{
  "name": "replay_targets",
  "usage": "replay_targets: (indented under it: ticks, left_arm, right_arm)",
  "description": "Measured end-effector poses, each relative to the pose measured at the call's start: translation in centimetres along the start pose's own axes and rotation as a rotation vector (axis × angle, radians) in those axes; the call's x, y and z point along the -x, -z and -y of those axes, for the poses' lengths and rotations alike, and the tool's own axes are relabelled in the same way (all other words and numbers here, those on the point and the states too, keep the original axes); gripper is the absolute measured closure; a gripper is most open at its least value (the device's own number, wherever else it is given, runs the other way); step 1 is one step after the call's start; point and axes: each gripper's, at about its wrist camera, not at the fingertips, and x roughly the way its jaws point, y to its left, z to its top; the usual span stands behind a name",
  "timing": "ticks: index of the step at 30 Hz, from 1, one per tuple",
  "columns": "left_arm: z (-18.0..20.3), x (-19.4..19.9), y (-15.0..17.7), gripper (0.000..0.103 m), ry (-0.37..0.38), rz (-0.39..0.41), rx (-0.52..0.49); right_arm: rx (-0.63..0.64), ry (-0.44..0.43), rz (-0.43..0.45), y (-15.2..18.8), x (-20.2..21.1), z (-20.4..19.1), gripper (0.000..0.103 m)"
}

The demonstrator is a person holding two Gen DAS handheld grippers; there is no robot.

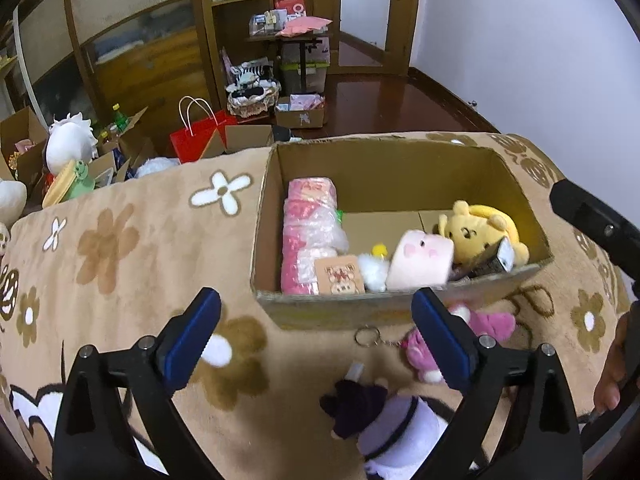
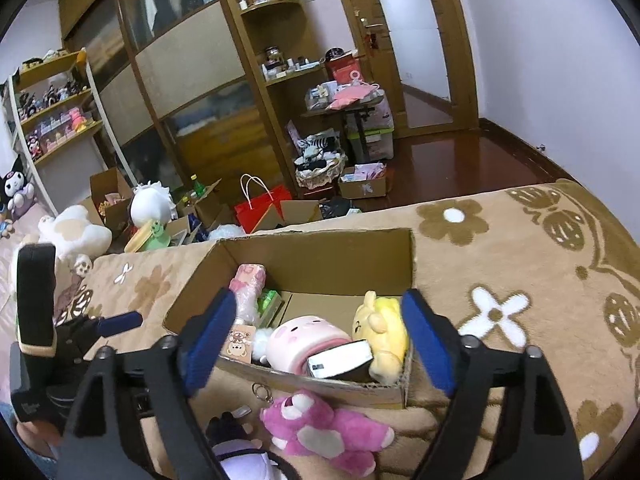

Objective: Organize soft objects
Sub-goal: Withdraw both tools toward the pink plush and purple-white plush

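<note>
No lettering, label or number in either view is clear enough to read.

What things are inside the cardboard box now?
Inside the cardboard box: a pink wrapped roll, a small bear card, a white fluffy toy, a pale pink plush, a yellow plush and a dark box. Whatever lies under them is hidden.

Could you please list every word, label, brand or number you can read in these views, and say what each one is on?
None can be read.
Small card with bear drawings in the cardboard box: print too blurred.
Black-and-white carton in the same box: label too small.
Packages on the wooden shelves: too small.
</note>
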Motion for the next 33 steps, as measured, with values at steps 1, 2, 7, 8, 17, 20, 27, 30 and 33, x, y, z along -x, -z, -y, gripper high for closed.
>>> replay_targets:
  ticks: [1,2,7,8,17,20,27,30,33]
  left_arm:
    - [0.1,0.4,0.2,0.005,0.000,0.000,-0.001]
    - [0.2,0.7,0.3,0.004,-0.004,0.002,-0.003]
    - [0.8,2.2,1.3,0.003,-0.019,-0.002,-0.014]
    - [0.8,2.4,1.4,0.003,-0.019,-0.008,-0.012]
    - [1.6,3.4,2.8,0.003,-0.022,-0.060,-0.028]
    - [1.9,3.2,3.2,0.003,-0.011,-0.095,-0.022]
    - [2.0,1.2,4.3,0.003,0.005,-0.191,0.010]
    - [2.1,0.1,4.8,0.003,0.009,-0.231,0.026]
    - [2.3,-1.3,5.2,0.003,0.028,-0.278,0.043]
  right_arm:
    - [-0.003,0.002,0.001,0.0,0.3,0.1,0.003]
    - [-0.008,0.004,0.001,0.1,0.6,0.1,0.001]
    - [-0.012,0.012,-0.022,0.7,2.0,0.0,0.000]
    - [-0.009,0.015,-0.026,0.8,2.1,0.0,0.000]
    - [0.037,0.042,-0.111,2.3,3.4,-0.9,0.000]
    - [0.037,0.049,-0.132,3.1,3.7,-0.9,0.000]
    - [0.014,0.055,-0.188,4.3,2.9,-0.2,0.000]
    - [0.007,0.059,-0.209,4.7,2.2,0.0,0.000]
    - [-0.006,0.063,-0.234,5.1,1.3,0.4,0.000]
